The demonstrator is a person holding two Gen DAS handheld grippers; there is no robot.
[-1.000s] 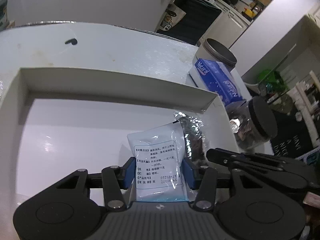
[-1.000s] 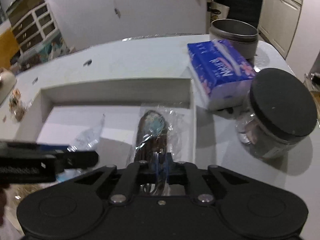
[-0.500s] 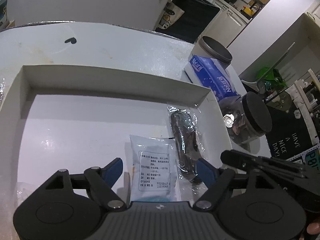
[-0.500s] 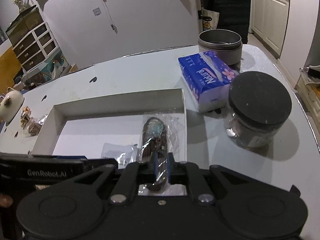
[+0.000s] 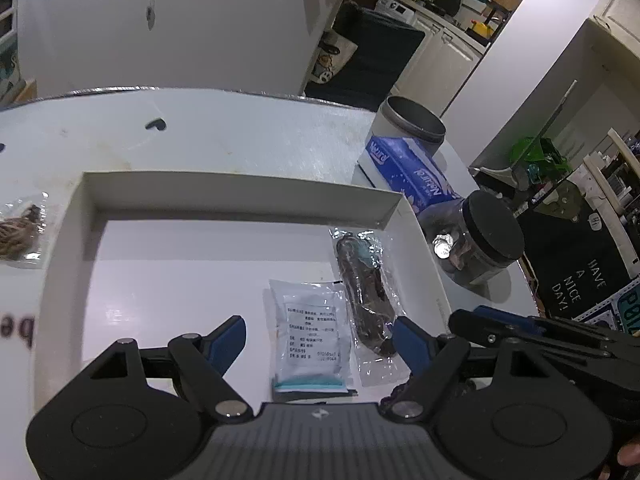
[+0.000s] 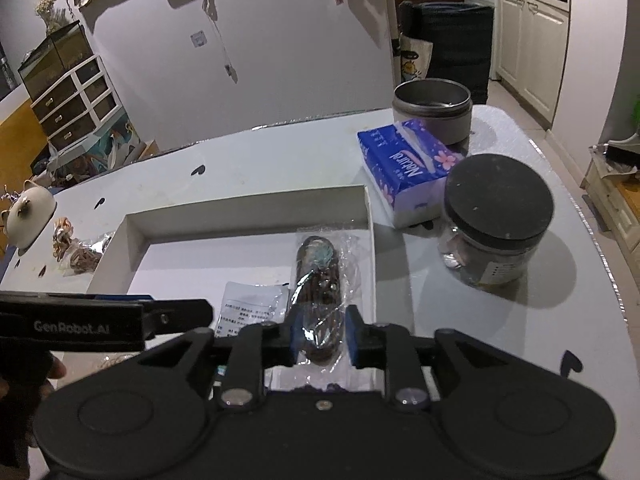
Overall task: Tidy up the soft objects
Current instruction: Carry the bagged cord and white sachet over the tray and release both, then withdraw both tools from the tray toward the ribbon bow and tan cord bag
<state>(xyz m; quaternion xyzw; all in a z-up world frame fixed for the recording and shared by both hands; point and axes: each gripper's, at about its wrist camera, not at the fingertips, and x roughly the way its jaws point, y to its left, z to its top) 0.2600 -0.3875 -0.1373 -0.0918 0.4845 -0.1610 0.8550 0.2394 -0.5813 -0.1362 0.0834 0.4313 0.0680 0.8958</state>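
Packets lie side by side in your white tray, your landmark: the white labelled sachet just left of the clear packet of dark brown pieces, which runs along the tray's right wall. Your left gripper hangs above the sachet with its jaws spread wide, touching nothing. Your right gripper has its blue pads part-open on either side of the brown packet; you cannot tell whether they touch it. Right of the tray stand a blue tissue pack, a black-lidded jar and a grey tin. Left of the tray, another clear packet lies on the table.
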